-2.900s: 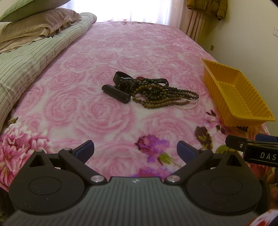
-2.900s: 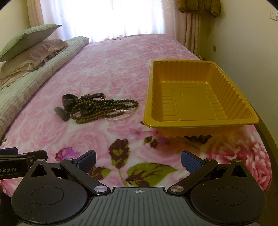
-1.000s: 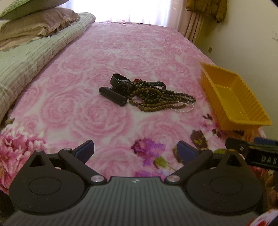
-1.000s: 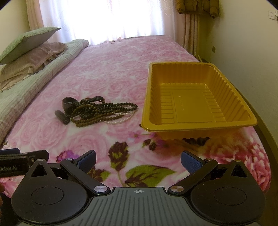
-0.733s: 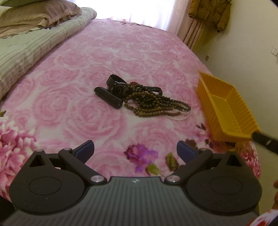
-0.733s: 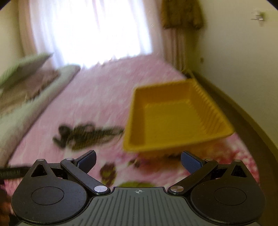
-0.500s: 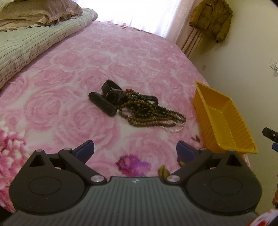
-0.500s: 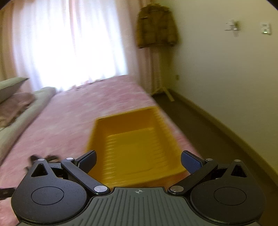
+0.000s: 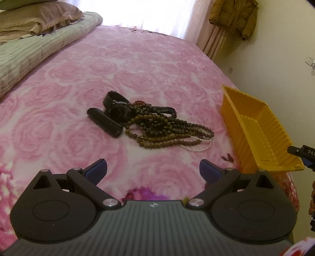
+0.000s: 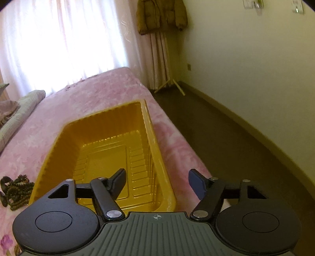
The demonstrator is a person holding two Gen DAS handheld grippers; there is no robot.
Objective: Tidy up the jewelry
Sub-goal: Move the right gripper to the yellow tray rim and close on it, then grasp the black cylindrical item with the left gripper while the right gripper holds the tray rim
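A tangle of dark bead necklaces (image 9: 163,128) lies on the pink rose bedspread (image 9: 122,65), with a black watch (image 9: 118,108) and a black tube (image 9: 104,122) at its left end. A thin pearl strand (image 9: 198,146) sticks out on its right. The pile also shows at the left edge of the right wrist view (image 10: 16,190). An empty yellow tray (image 9: 258,134) sits to the right of the pile. My left gripper (image 9: 153,169) is open, short of the pile. My right gripper (image 10: 157,182) is open, its jaws astride the tray's right rim (image 10: 157,153) near the near corner.
Pillows and a striped green quilt (image 9: 29,49) lie along the bed's left side. The bed's right edge drops to a dark floor (image 10: 226,137) beside a cream wall. A brown jacket (image 10: 161,15) hangs by the curtain. The right gripper's tip (image 9: 301,151) shows past the tray.
My right gripper swung right and forward from facing the bed to straddling the tray's right rim, and its jaws narrowed somewhat. My left gripper rose and moved slightly toward the necklaces.
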